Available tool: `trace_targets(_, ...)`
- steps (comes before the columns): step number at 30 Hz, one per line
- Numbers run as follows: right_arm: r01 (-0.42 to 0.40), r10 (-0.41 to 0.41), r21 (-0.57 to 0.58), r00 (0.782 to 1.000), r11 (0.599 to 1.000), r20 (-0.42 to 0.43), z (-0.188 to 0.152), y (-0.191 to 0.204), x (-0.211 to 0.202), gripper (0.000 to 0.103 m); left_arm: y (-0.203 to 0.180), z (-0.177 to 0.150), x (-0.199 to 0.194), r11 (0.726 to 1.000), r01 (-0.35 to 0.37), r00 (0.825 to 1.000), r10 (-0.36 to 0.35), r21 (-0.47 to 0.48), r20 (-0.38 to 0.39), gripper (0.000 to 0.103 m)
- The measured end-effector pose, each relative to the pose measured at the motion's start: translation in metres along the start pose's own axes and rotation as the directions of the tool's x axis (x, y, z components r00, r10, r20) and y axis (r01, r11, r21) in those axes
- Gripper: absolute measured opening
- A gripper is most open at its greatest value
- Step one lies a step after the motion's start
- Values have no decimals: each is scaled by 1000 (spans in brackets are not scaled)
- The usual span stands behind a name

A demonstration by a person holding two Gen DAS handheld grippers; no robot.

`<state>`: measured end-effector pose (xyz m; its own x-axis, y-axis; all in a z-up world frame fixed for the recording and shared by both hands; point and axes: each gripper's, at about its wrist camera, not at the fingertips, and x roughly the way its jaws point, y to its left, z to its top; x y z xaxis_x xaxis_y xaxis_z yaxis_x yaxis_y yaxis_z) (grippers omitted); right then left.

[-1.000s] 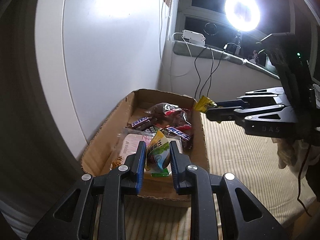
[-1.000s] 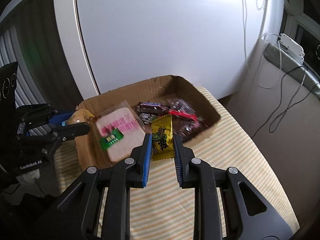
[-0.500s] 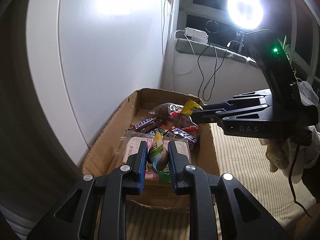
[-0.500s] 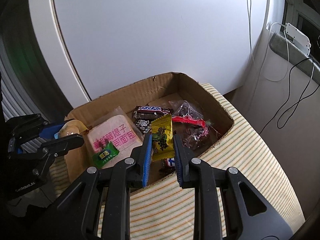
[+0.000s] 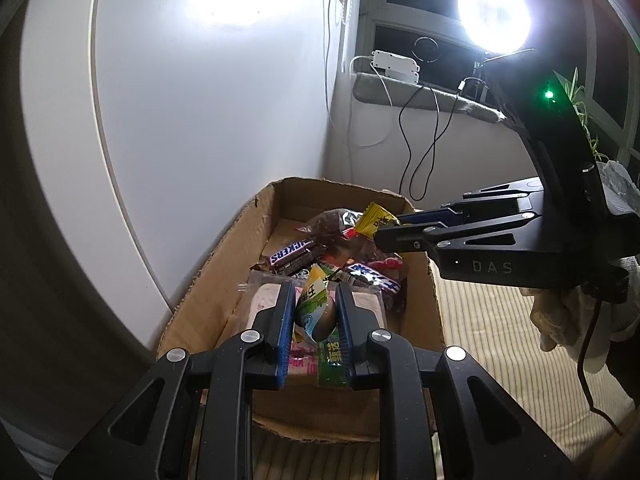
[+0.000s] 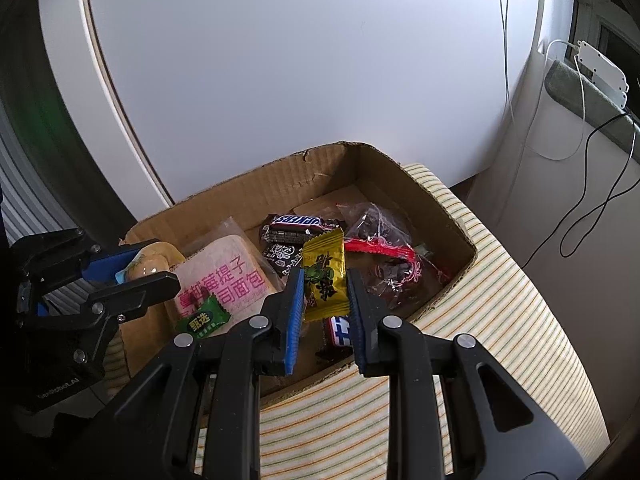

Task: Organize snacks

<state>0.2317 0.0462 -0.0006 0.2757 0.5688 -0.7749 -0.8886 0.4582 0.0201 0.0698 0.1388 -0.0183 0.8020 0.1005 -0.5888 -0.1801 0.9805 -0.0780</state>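
An open cardboard box (image 5: 204, 296) (image 6: 280, 188) holds a Snickers bar (image 6: 298, 221) (image 5: 290, 252), a bread packet with pink writing (image 6: 224, 276), a small green packet (image 6: 204, 318) and a clear bag of dark snacks (image 6: 384, 256). My left gripper (image 5: 312, 308) (image 6: 150, 268) is shut on a green-and-white snack packet (image 5: 314, 310) over the box's near end. Reaching in from the right, my right gripper (image 6: 324, 284) (image 5: 390, 232) is shut on a yellow candy packet (image 6: 324, 280) (image 5: 374, 220) above the snacks in the box.
The box stands on a striped cloth (image 6: 500, 320) (image 5: 480, 320) beside a white wall panel (image 6: 320, 60). A gloved hand (image 5: 560, 320) holds the right gripper. A ring light (image 5: 494, 10) glares above a sill with cables (image 5: 424, 128).
My right gripper has carried the yellow packet from beside the box to above its contents, and a little lower. The left gripper has tightened on its packet and stayed where it was.
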Motion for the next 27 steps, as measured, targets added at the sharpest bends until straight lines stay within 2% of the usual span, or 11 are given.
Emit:
trace_targets(8,12,-12,3,1000,1000,2,2,0,0,24,1,2,-1,1000,-17,1000,17,-5,-1,19)
trace_targets(12,23,-23,7,1000,1000,9,3,-1,-1,42,2,4,-2,1000,-21,1000,21,-7,5,27)
trace_targets(14,22,-22,8,1000,1000,13,3,-1,-3,44,3,5,-3,1000,-22,1000,22,-9,7,27)
trace_targets(16,24,-24,9,1000,1000,14,4,-1,-5,49,3,5,-3,1000,-23,1000,23,-8,8,33)
trace_targets(18,31,-31,7,999,1000,19,4,1,-7,57,3,4,-5,1000,-28,1000,28,-8,13,45)
trace_targets(22,43,-43,12,998,999,38,3,1,-13,73,2,3,-8,1000,-28,1000,29,-4,13,47)
trace_targets(24,50,-51,25,998,998,48,2,-1,-17,78,2,3,-10,1000,-30,999,30,-6,14,55)
trace_targets(27,50,-52,42,997,998,64,1,-4,-24,80,3,3,-12,999,-30,999,30,-9,16,56)
